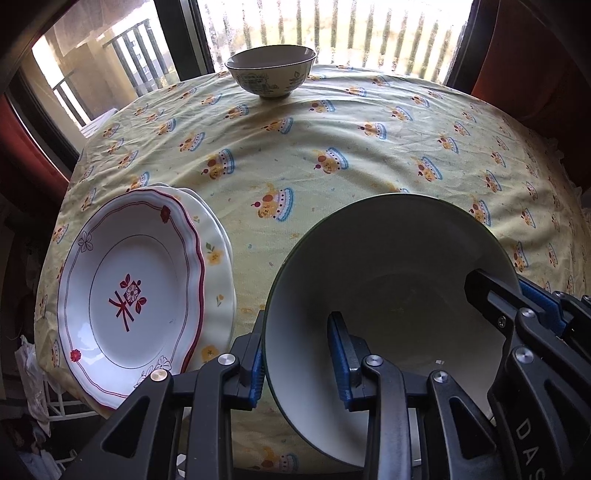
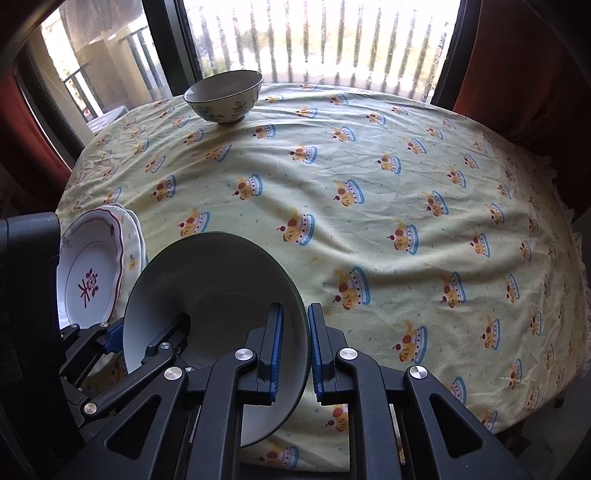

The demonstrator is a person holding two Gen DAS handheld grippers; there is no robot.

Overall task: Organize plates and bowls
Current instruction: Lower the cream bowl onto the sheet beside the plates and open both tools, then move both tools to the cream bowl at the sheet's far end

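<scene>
A large white ceramic bowl with a dark green rim (image 1: 388, 266) sits tilted over the near edge of the counter (image 1: 332, 147), which is draped in a pale yellow cloth printed with little crowned cake motifs (image 2: 369, 177). Both tools hold it by opposite sides of its rim.

The left gripper (image 1: 300, 363) has its jaws straddling the bowl's left wall, one blue pad outside and one inside. The outer pad lies against the rim, while the inner pad shows a gap from the wall, so the hold looks loose; whether it presses, I cannot tell for certain.

The right gripper (image 2: 293, 352) has its jaws drawn together on the bowl's right wall, the blue pads pinching the rim between them. In the left wrist view this same tool shows at the right edge, and white letters "DAS" can be read on its black body, the rest cut off by the frame.

To the left of the big bowl, near the counter's edge, lies a white scalloped plate with a red rim, red flowers and a red character-like mark at its centre (image 1: 129, 288). It rests on top of a cream plate with small yellow flowers (image 1: 216, 266), whose edge peeks out on the right.

At the far side, well apart, a small cream bowl with a dark rim and a blue-green floral print (image 1: 271, 72) stands upright before the window bars (image 1: 332, 26).
</scene>
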